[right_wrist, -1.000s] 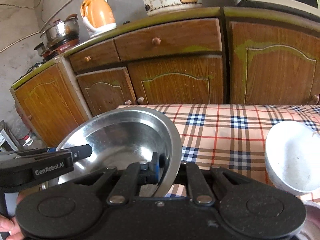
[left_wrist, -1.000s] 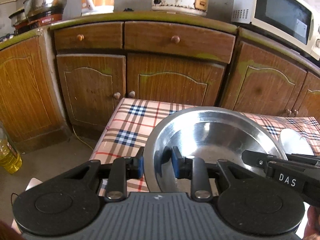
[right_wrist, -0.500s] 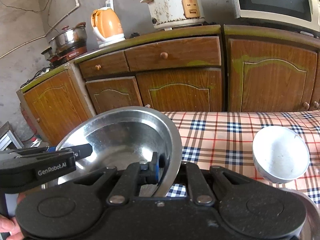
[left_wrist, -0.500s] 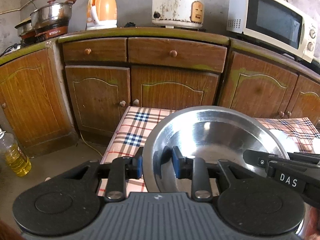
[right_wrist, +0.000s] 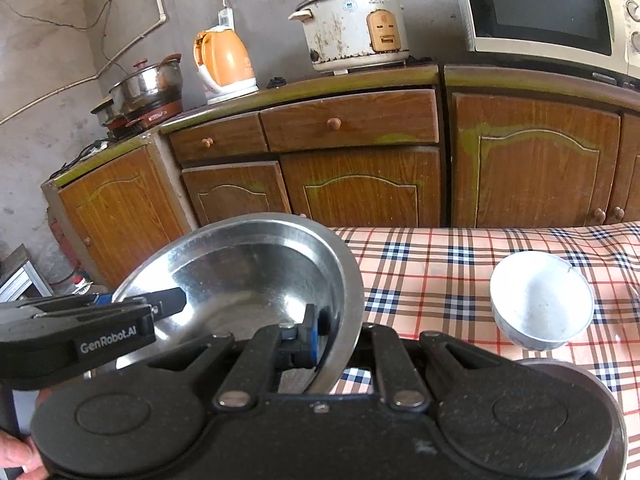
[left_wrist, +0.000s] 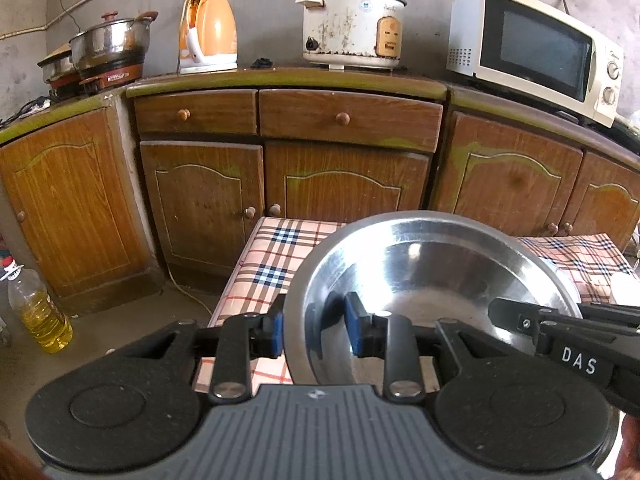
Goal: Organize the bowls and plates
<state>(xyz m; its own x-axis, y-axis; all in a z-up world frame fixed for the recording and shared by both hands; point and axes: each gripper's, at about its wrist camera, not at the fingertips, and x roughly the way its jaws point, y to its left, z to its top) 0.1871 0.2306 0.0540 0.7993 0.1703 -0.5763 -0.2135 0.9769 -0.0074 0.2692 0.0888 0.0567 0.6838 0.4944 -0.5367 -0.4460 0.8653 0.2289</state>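
A large steel bowl (left_wrist: 432, 280) is held in the air above the checked table (left_wrist: 272, 264) by both grippers. My left gripper (left_wrist: 316, 334) is shut on its left rim, one blue pad inside, one outside. My right gripper (right_wrist: 340, 338) is shut on the bowl's (right_wrist: 248, 276) right rim. Each gripper shows in the other's view, the right one (left_wrist: 560, 336) at the bowl's right edge, the left one (right_wrist: 100, 320) at its left edge. A white bowl (right_wrist: 542, 300) stands on the table (right_wrist: 440, 264) to the right. Another steel rim (right_wrist: 616, 420) shows under my right gripper.
Wooden cabinets (left_wrist: 344, 184) stand behind the table, with a rice cooker (left_wrist: 352, 28), a kettle (left_wrist: 208, 36), pots (left_wrist: 108, 52) and a microwave (left_wrist: 536, 44) on the counter. An oil bottle (left_wrist: 38, 312) stands on the floor at left.
Both grippers have lifted the steel bowl higher and tilted up. The table and white bowl now sit lower and farther off, and more of the counter shows.
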